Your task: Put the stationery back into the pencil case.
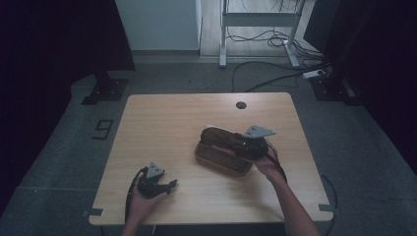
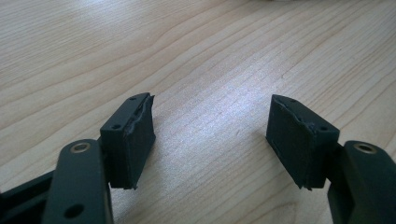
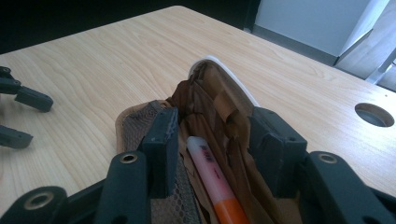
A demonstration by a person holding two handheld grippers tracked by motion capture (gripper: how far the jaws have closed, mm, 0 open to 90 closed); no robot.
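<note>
Wooden table (image 1: 162,128) with cable hole (image 1: 241,105) at far edge, open brown pencil case (image 1: 219,156) right of centre, right gripper (image 3: 212,137) spread around a pink-and-orange marker (image 3: 215,179) inside, marker's lower end cut off, left gripper (image 2: 210,135) spread over bare wood near front-left.

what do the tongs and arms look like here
Both tongs, left and right, are black, each topped by a grey three-cornered plate and trailing a black cable. Jaws are blocky dark pads on links with brass-ringed holes. Forearms bare, no sleeves showing.
</note>
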